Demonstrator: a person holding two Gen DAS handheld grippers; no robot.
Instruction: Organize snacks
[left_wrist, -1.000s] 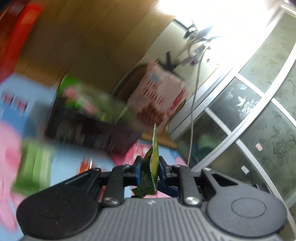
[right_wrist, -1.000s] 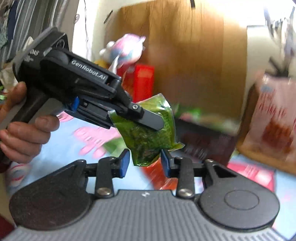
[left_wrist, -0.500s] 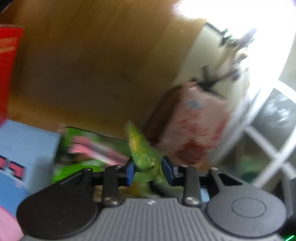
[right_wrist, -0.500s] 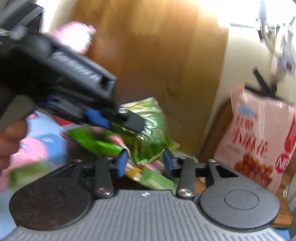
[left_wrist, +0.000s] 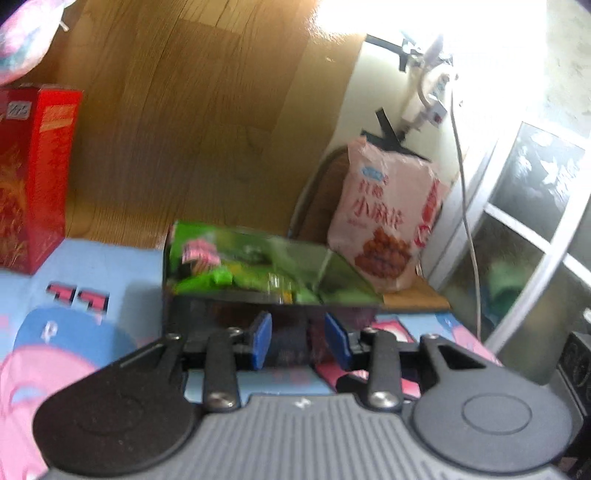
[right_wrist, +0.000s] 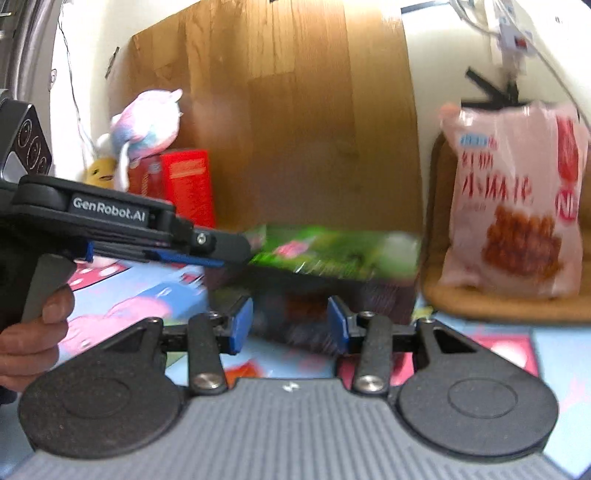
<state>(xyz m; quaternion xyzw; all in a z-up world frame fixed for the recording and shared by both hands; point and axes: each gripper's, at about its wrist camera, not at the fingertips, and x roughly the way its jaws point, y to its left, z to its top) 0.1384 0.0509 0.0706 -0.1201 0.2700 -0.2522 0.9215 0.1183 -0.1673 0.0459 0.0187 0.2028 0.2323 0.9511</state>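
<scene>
**Cartoon mat, wood panel behind, both grippers empty**

You're over the blue cartoon mat (left_wrist: 122, 280). Your left gripper (left_wrist: 298, 339) has just been opening; jaws apart, nothing between. Right gripper (right_wrist: 291, 325) too. The green snack packets (left_wrist: 251, 266) sit in the dark box (right_wrist: 369, 295) just ahead. Pink snack bag (right_wrist: 517, 206) stands far right.

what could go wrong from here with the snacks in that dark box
1. The green packets sit heaped to the rim of the dark box; another push might spill one onto the mat.
2. Both the left gripper and right gripper are open and empty near the box front, so a forward move could shove it.
3. The pink snack bag stands upright nearby and may topple if bumped.
</scene>
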